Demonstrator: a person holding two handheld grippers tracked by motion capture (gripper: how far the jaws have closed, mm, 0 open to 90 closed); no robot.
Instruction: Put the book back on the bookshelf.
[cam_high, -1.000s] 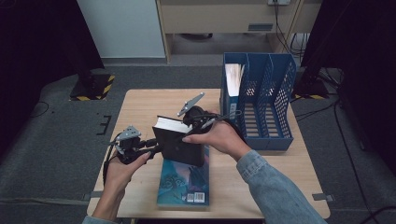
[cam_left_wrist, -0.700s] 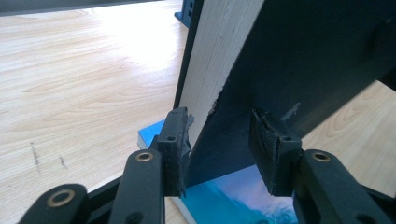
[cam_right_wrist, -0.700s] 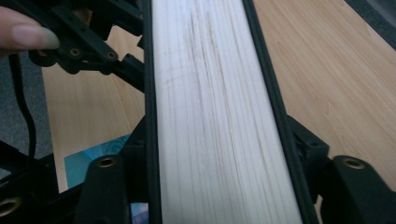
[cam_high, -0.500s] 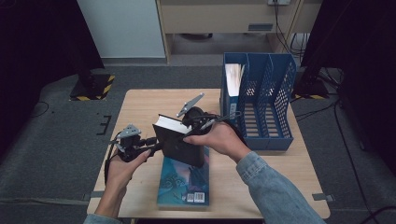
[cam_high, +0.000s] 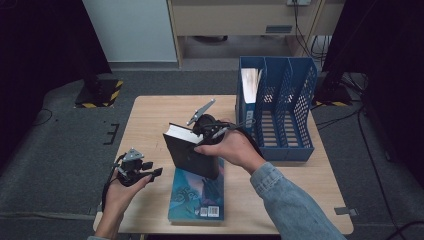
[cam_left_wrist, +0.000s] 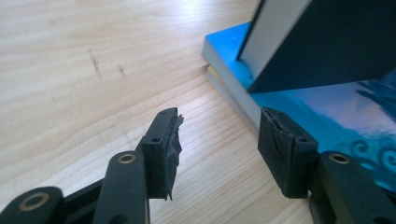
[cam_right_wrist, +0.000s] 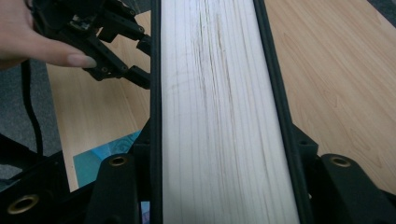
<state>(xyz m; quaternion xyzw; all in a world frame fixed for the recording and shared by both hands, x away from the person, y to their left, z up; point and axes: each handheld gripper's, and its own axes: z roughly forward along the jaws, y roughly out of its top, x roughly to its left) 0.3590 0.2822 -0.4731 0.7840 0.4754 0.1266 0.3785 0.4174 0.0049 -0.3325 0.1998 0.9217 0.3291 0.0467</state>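
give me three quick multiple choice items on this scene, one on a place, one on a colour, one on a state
1. Where does the black hardcover book rest its lower edge?
A. in the file rack
B. on the blue paperback book
C. on the floor

2. What colour is the three-slot plastic file rack?
A. red
B. white
C. blue

3. What is the left hand-held gripper doing?
A. open on nothing
B. clamping the black book
C. clamping a pen

Key: 1 B, its corner sits on the blue cover; 2 C, blue mesh walls; 3 A, bare wood shows between its jaws.
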